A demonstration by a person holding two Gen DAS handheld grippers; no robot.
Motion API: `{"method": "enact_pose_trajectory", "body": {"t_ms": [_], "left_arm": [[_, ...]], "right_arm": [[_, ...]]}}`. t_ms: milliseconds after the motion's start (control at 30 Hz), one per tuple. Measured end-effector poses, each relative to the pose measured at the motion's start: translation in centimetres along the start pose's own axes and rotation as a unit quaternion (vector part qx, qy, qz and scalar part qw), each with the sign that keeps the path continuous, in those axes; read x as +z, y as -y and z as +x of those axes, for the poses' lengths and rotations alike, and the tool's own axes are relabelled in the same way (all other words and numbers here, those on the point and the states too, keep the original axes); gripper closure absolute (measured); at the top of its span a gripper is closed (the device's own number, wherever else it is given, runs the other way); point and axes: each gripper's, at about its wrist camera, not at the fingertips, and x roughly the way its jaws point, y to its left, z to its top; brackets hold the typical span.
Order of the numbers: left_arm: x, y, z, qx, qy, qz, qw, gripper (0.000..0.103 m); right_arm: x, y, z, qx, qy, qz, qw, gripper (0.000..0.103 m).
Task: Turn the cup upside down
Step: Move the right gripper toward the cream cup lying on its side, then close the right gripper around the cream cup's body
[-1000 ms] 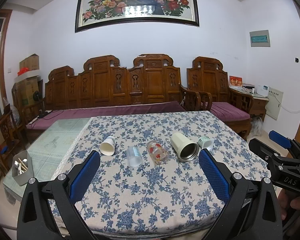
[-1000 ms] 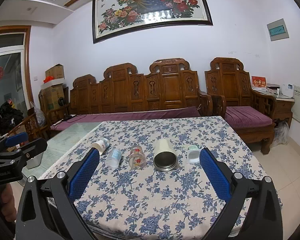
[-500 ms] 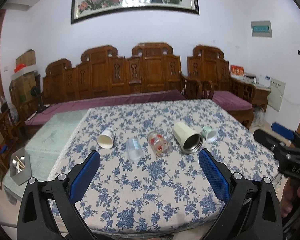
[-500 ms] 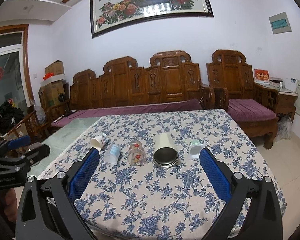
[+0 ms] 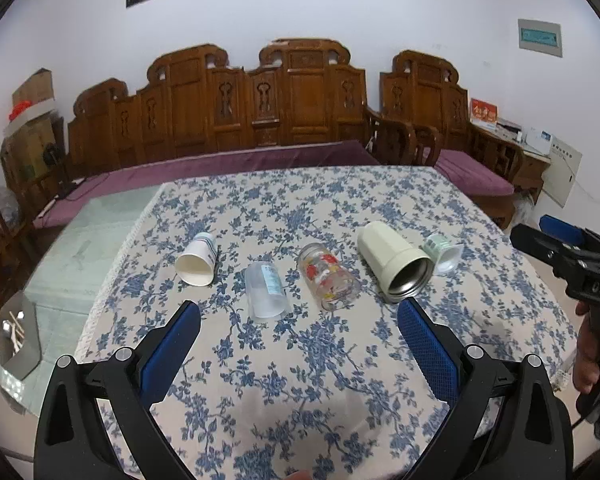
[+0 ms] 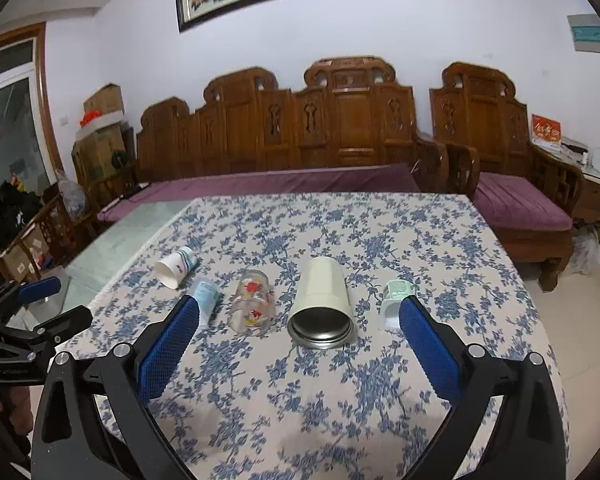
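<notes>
Several cups lie on their sides in a row on the floral tablecloth (image 5: 300, 360): a white paper cup (image 5: 197, 259), a frosted plastic cup (image 5: 265, 291), a glass with red flowers (image 5: 327, 281), a cream steel-lined tumbler (image 5: 394, 263) and a small pale green cup (image 5: 442, 251). The same row shows in the right wrist view: paper cup (image 6: 175, 267), plastic cup (image 6: 207, 299), glass (image 6: 253, 301), tumbler (image 6: 323, 303), green cup (image 6: 394, 301). My left gripper (image 5: 298, 310) is open and empty, in front of the plastic cup and glass. My right gripper (image 6: 299, 307) is open and empty, in front of the tumbler.
A carved wooden sofa (image 5: 260, 120) with purple cushions stands behind the table. A grey holder with utensils (image 5: 18, 336) sits on the glass table part at the left. The right gripper shows at the right edge (image 5: 572, 264) of the left view.
Both grippers have moved forward and tilted down toward the row of cups, which now look larger and closer. The cups have not moved. Both grippers stay open.
</notes>
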Motion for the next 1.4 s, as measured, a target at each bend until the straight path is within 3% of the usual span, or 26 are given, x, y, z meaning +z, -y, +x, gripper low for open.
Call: {"method": "enact_pose_trajectory", "body": {"t_ms": [367, 767, 1200, 1400], "left_arm": [[0.8, -1.5, 7.1, -0.006, -0.062, 0.010, 0.9980, 0.008], [-0.8, -3.9, 12.0, -0.017, -0.105, -0.005, 0.9943, 0.008], [-3.4, -4.7, 12.6, -0.026, -0.131, -0.019, 0.9908, 0.008], [-3.8, -4.4, 11.4, -0.027, -0.131, -0.012, 0.9910, 0.008]], "right_arm": [[2.2, 1.9, 11.8, 0.016, -0.111, 0.011, 0.994, 0.007], [2.2, 2.1, 24.8, 0.007, -0.269, -0.005, 0.963, 0.011], [0.6, 2.7, 31.4, 0.003, -0.407, -0.007, 0.914, 0.016], [0.3, 3.2, 31.0, 0.000, -0.409, 0.003, 0.913, 0.023]]}}
